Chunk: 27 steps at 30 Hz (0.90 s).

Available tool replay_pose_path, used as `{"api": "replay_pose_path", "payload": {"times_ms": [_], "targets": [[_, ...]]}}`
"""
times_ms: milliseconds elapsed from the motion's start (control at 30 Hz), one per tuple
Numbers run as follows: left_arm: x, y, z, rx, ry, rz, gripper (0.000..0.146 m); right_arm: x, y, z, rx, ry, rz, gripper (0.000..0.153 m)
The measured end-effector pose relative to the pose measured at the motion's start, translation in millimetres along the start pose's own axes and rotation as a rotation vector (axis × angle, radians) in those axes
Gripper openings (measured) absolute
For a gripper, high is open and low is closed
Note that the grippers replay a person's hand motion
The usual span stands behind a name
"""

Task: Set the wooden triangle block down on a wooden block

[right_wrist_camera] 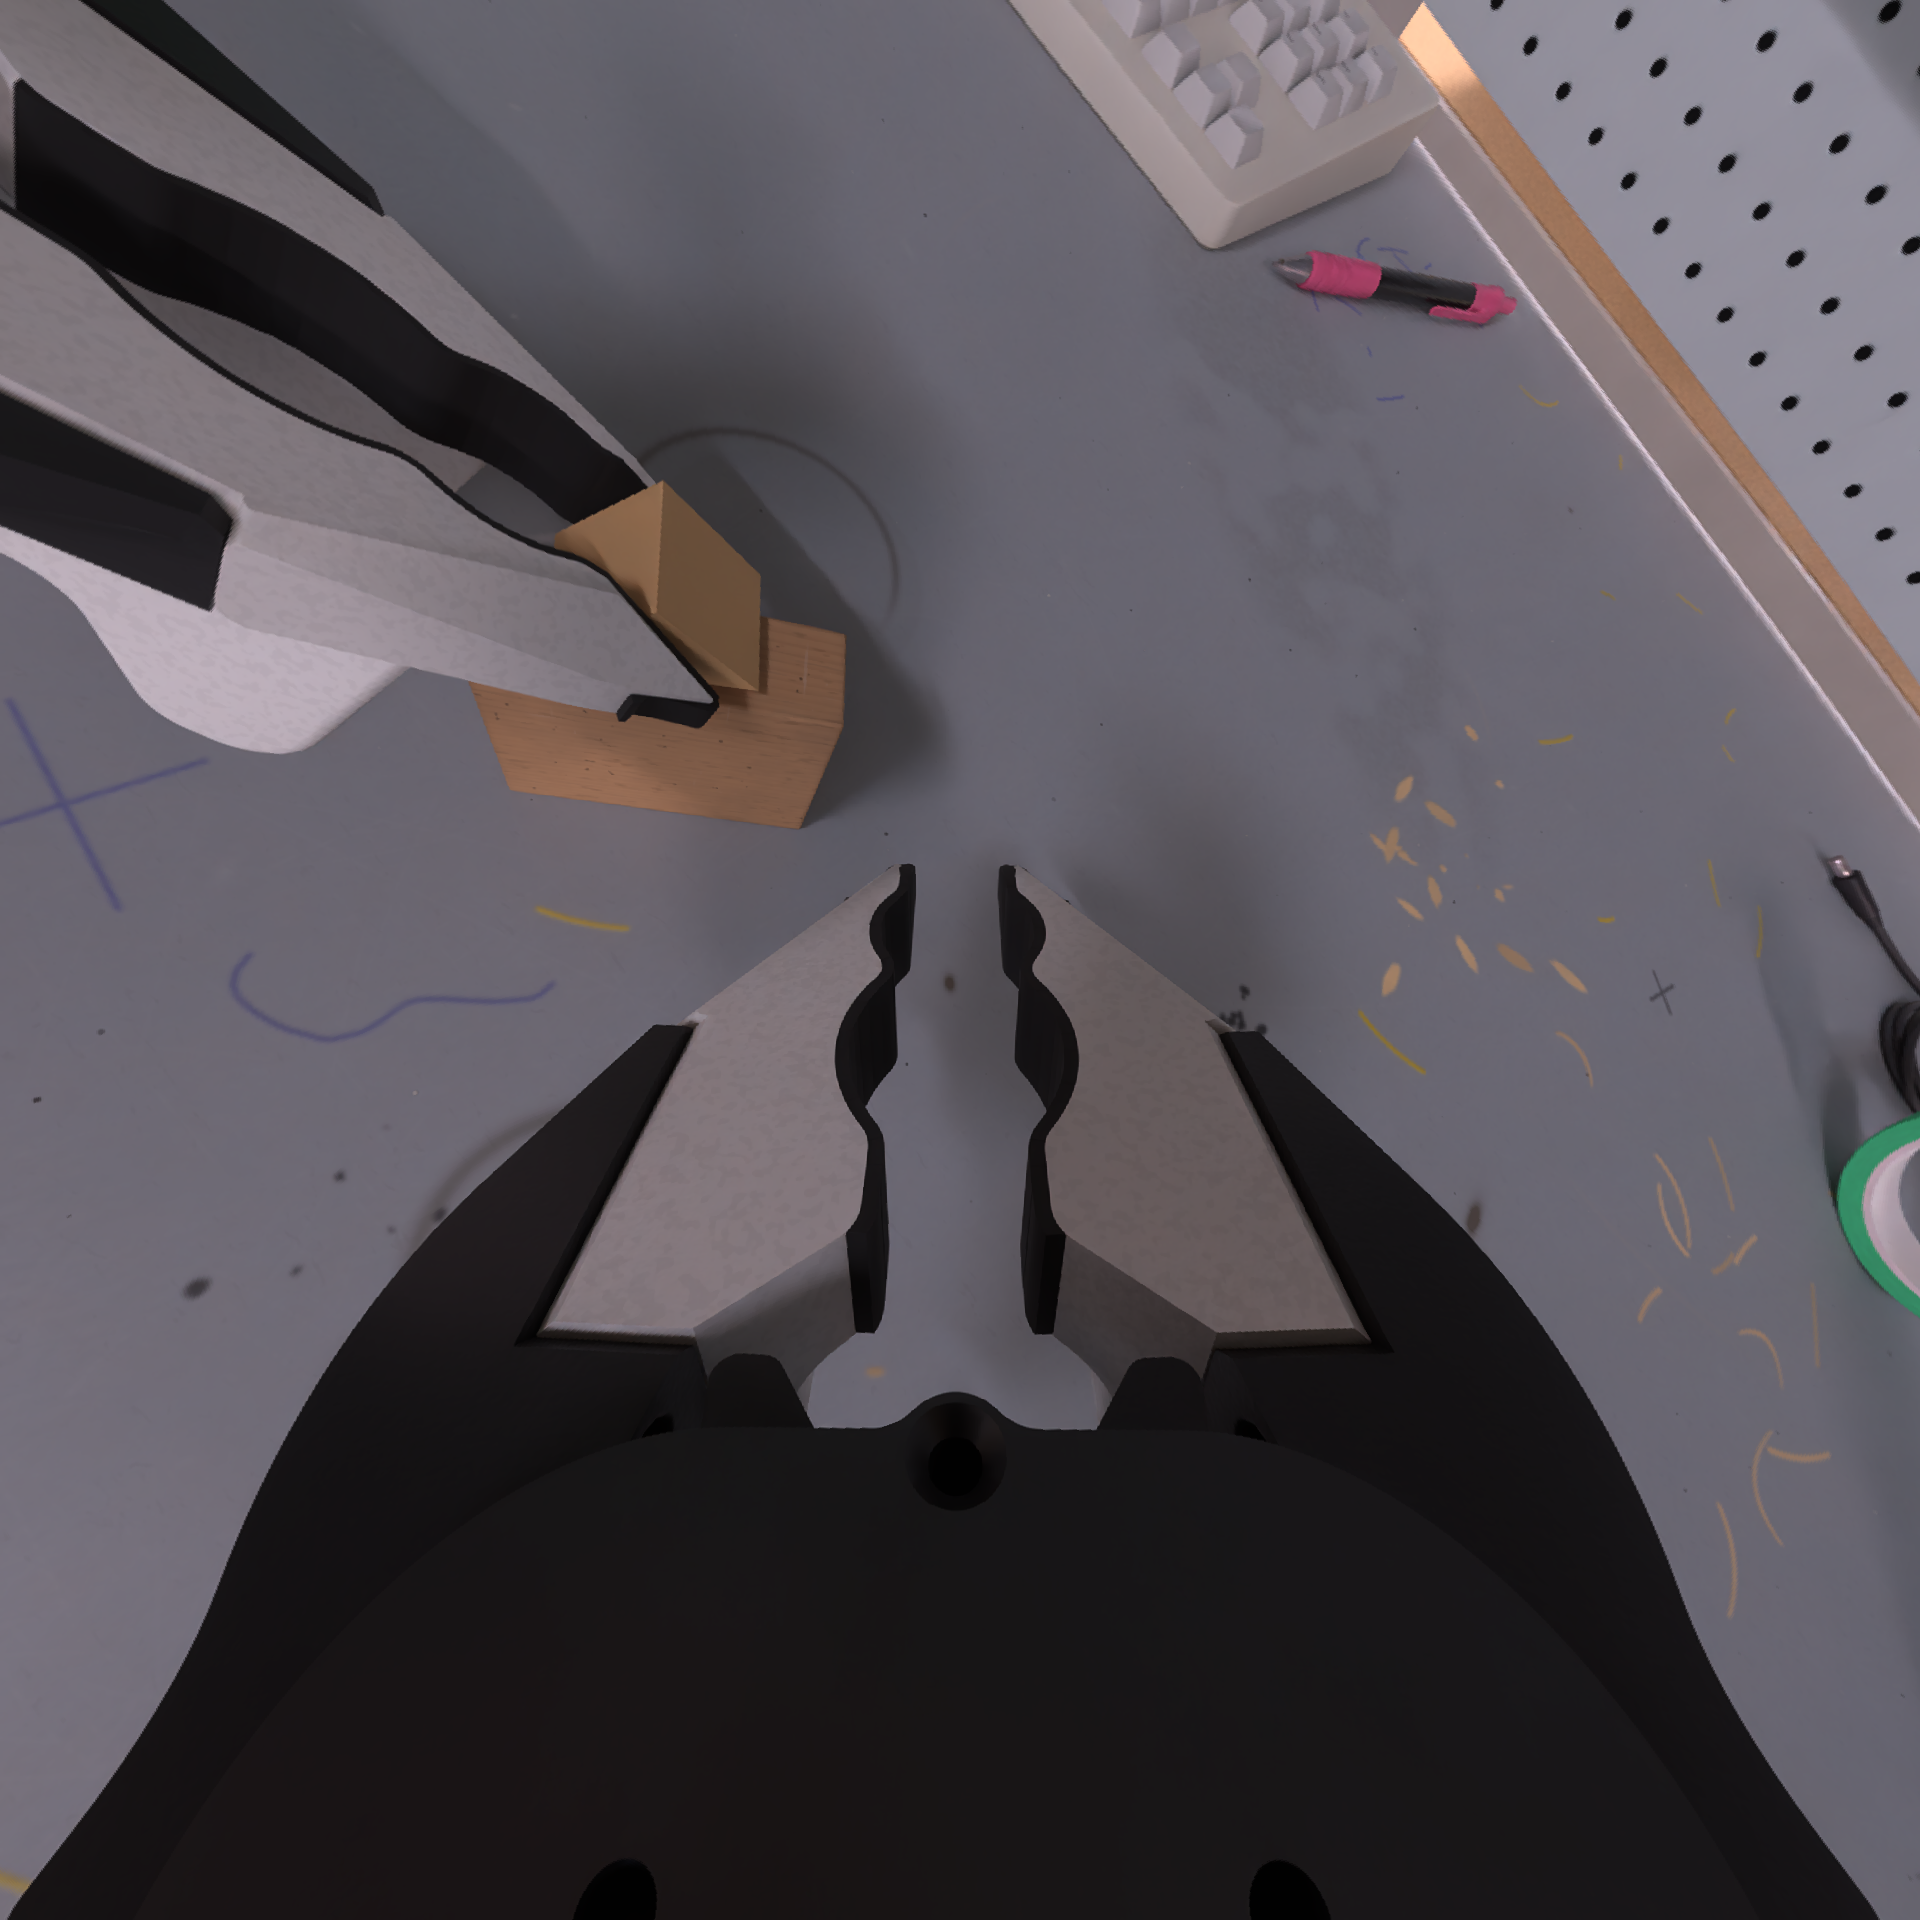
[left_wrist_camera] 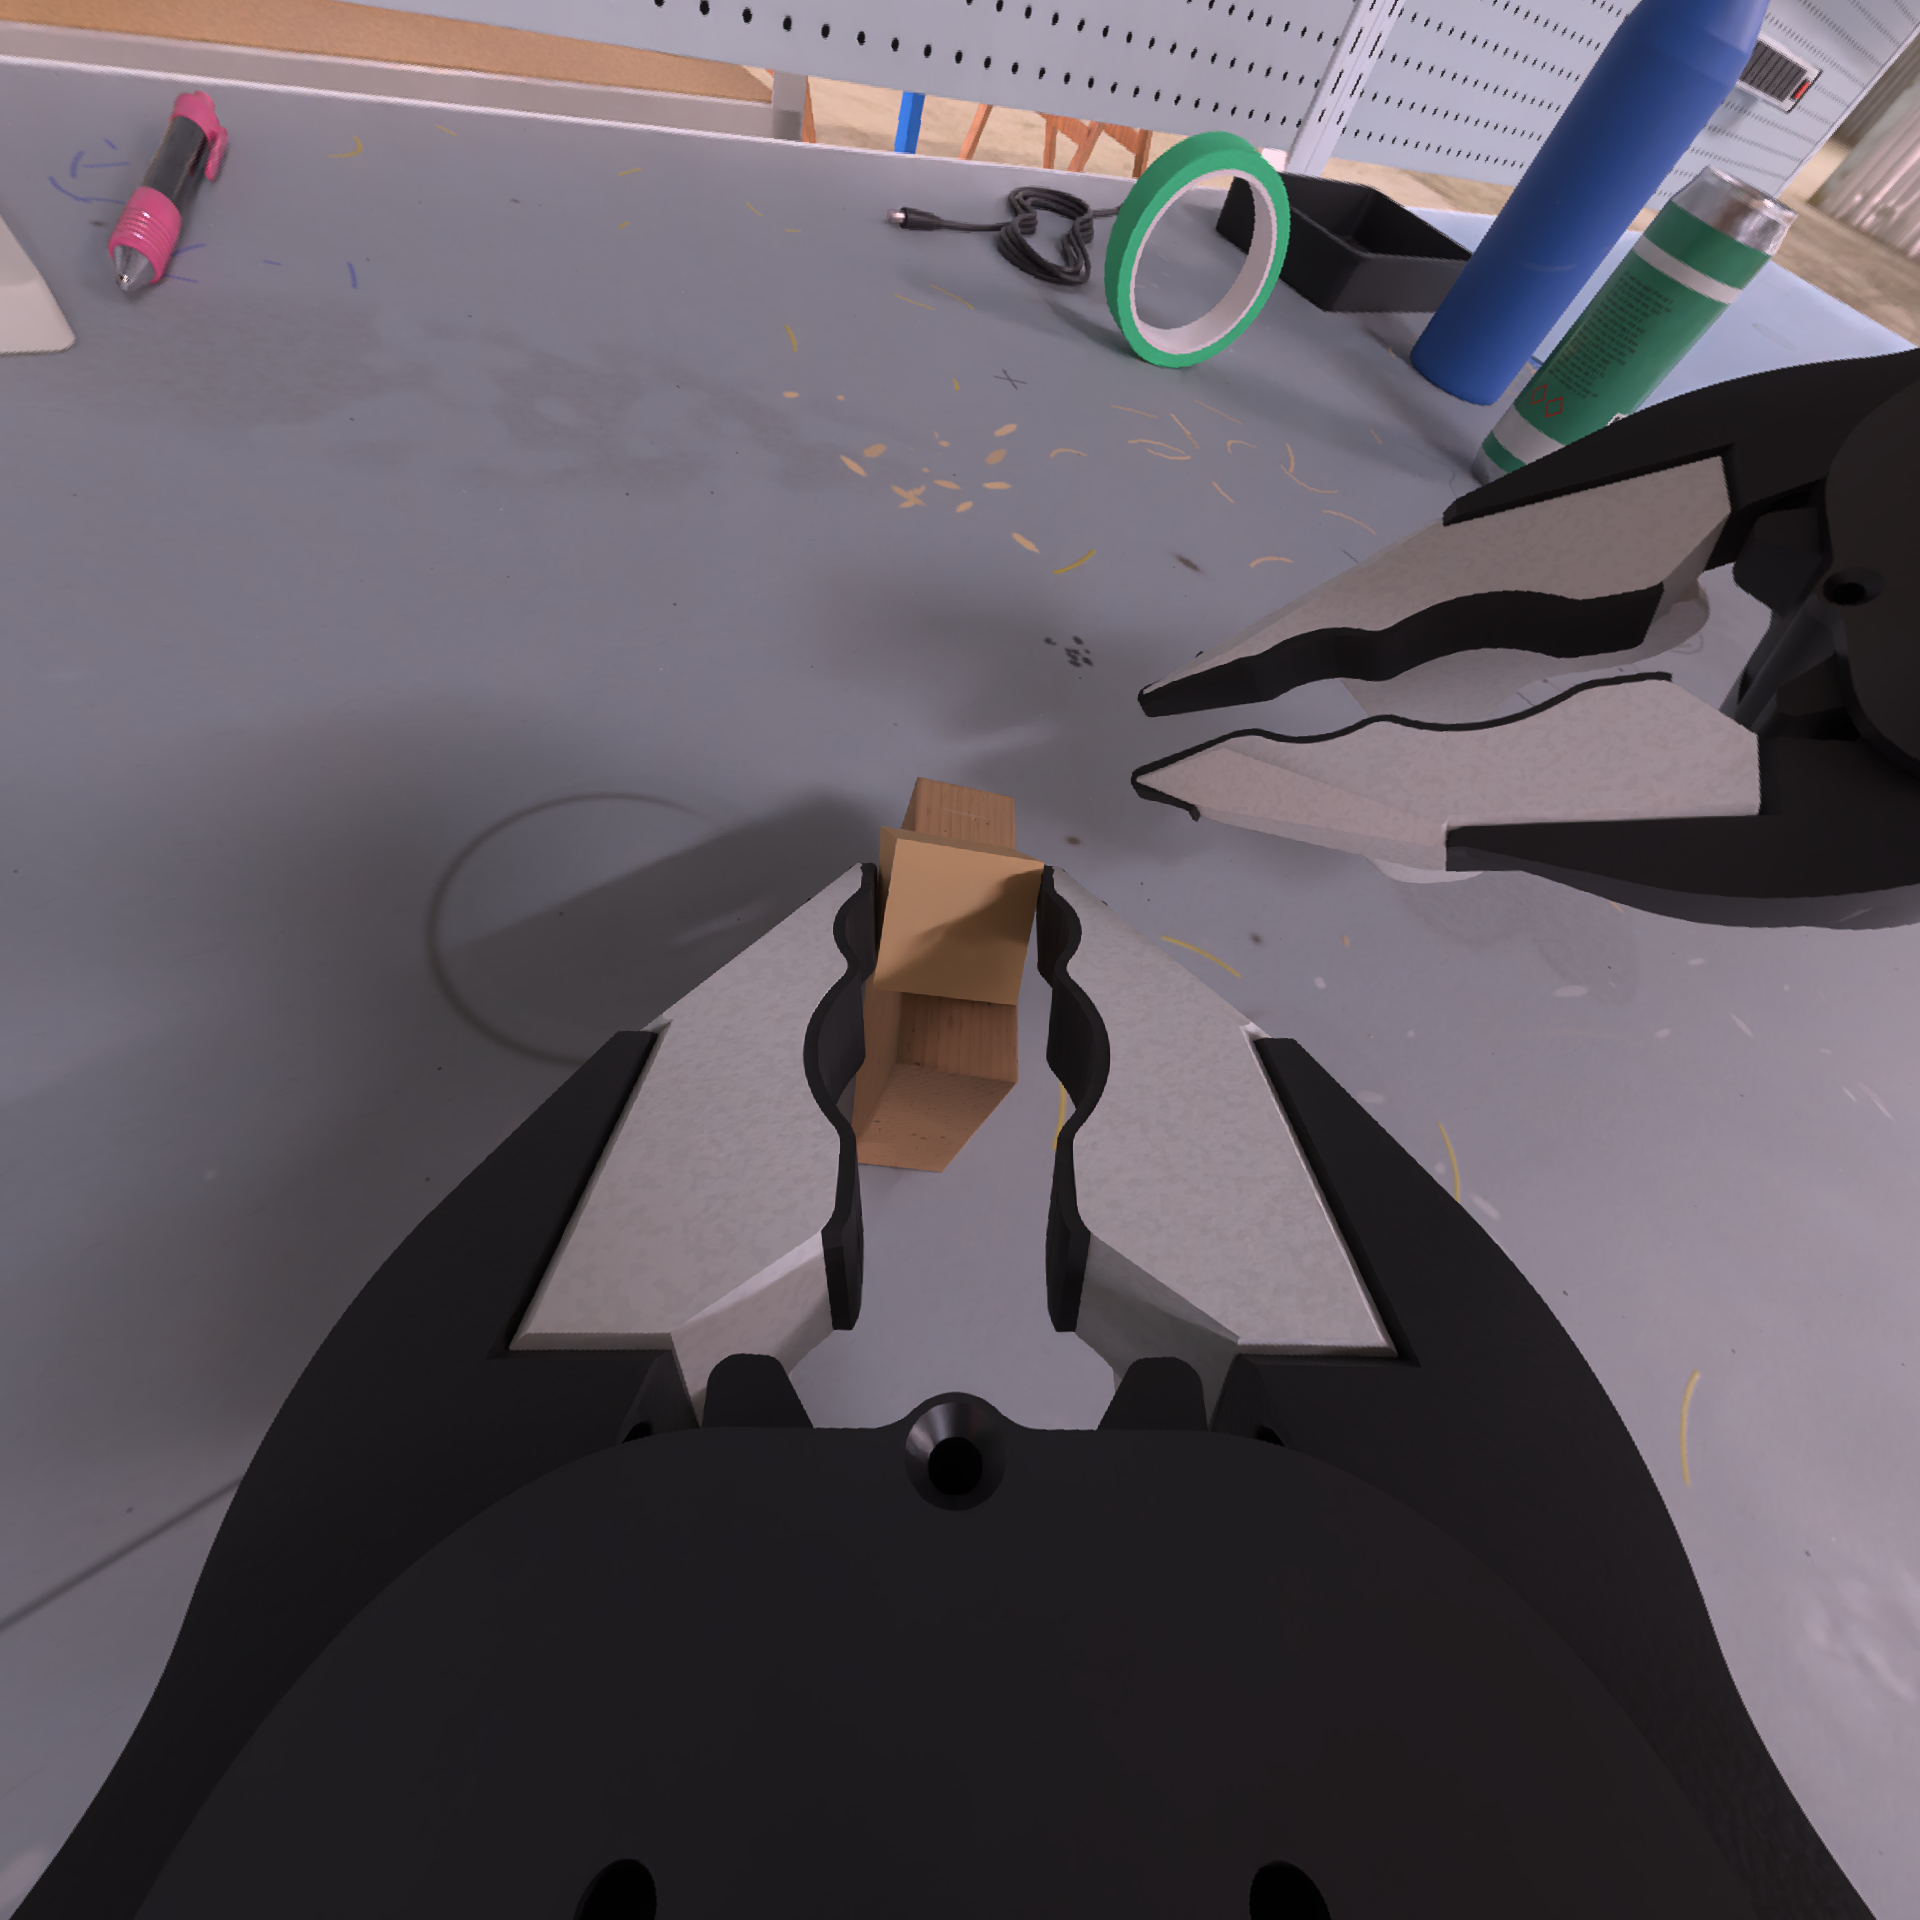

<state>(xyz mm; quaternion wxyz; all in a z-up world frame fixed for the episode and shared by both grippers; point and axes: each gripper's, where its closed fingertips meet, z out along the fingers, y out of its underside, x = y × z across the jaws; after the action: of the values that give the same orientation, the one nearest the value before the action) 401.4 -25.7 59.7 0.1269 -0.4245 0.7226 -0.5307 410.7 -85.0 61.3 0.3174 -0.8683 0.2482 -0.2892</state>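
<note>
Over the block: the left claw (left_wrist_camera: 956,883) carries the wooden triangle block (left_wrist_camera: 961,920) directly above the wooden block (right_wrist_camera: 675,748) on the grey surface (right_wrist_camera: 1143,623).
Why held so: judged lined up for lowering; contact cannot be told.
Left claw: pinching the triangle's sides.
Right claw (right_wrist_camera: 956,883): beside the block, empty, narrowly parted, touching nothing.
</note>
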Motion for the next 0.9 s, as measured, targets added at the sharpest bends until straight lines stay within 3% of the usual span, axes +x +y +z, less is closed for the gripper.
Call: {"api": "replay_pose_path", "payload": {"times_ms": [200,533,900], "targets": [[-0.1,0.1,0.0,-0.001,0.001,-0.001,0.03,0.8,-1.8,1.5,0.021,-0.022,0.04,0.004],[0.0,0.3,0.2,-0.002,0.002,-0.001,0.03,2.0,-0.6,1.0,0.031,-0.05,0.05,0.002],[0.8,1.7,1.6,-0.014,-0.002,0.008,0.03,0.2,4.7,-6.9,0.041,-0.059,0.026,0.022]]}}
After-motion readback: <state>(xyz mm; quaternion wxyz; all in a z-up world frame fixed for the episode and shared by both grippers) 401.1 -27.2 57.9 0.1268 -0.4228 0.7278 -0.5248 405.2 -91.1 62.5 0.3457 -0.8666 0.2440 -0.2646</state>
